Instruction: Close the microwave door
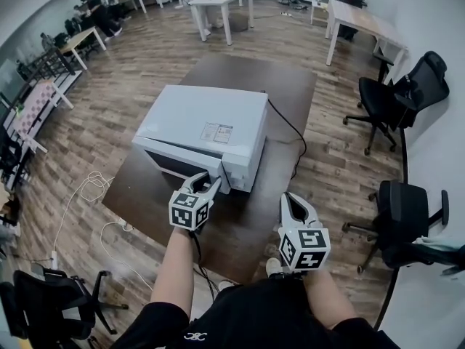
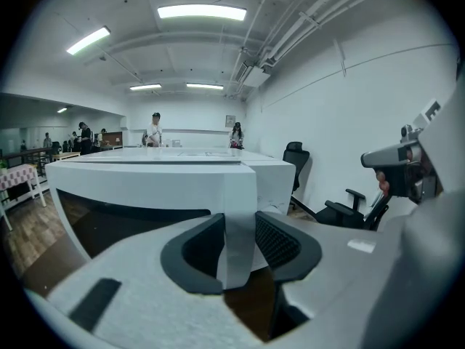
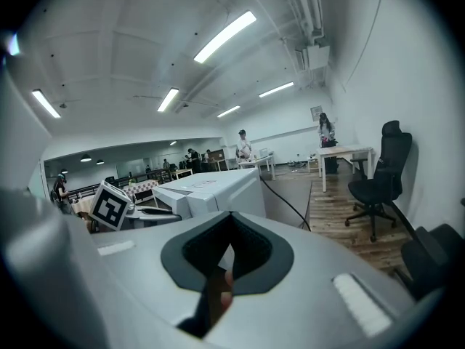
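The left claw (image 2: 238, 227) is clamped on the free edge of the microwave door (image 1: 176, 163), with the pale panel pinched between its two dark pads. The door stands slightly ajar from the front of the white microwave (image 1: 211, 115), which sits on the dark brown counter (image 1: 290, 86). The right claw (image 1: 294, 203) hovers over a bare part of the counter to the right of the microwave and apart from it, its jaws drawn together on nothing, while a black cable (image 1: 289, 128) runs from the microwave's back across the counter.
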`<move>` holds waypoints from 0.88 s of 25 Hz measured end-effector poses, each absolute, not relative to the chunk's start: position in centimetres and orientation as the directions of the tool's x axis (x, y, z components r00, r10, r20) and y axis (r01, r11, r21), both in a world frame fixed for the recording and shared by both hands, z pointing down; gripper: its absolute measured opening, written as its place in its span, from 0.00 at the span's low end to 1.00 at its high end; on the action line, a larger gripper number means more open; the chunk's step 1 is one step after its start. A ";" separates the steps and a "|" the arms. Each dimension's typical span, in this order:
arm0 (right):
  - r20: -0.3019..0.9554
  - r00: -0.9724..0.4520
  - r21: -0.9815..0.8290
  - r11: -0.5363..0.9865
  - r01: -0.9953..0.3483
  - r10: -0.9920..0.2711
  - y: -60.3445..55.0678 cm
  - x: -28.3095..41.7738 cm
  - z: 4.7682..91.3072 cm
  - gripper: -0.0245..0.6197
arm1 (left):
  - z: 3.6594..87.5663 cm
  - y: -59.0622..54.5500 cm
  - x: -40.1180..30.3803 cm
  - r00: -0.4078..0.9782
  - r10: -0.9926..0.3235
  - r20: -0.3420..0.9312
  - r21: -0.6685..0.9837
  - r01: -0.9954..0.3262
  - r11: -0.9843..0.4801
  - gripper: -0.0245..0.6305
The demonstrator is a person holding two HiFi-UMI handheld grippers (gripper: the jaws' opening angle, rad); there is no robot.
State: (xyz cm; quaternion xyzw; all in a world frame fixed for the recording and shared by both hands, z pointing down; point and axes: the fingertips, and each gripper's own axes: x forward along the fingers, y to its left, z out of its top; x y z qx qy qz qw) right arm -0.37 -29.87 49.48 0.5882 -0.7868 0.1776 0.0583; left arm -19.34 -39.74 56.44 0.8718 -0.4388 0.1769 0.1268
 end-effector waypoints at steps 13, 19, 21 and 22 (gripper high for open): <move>0.298 -0.313 -0.213 0.257 -0.943 -0.902 -30.0 1.0 49.2 0.05 | 56.3 -40.8 -18.7 0.538 -0.732 0.418 0.070 -0.822 -0.565 0.26; 0.300 -0.305 -0.208 0.250 -0.946 -0.904 -29.2 1.8 49.2 0.05 | 56.3 -41.8 -18.4 0.515 -0.753 0.409 0.061 -0.839 -0.541 0.26; 0.299 -0.304 -0.206 0.249 -0.946 -0.905 -28.9 2.0 49.1 0.05 | 56.3 -42.0 -18.3 0.497 -0.760 0.419 0.052 -0.849 -0.526 0.26; 0.297 -0.302 -0.206 0.248 -0.947 -0.906 -28.8 2.1 49.0 0.05 | 56.5 -41.9 -18.4 0.488 -0.762 0.425 0.041 -0.851 -0.523 0.26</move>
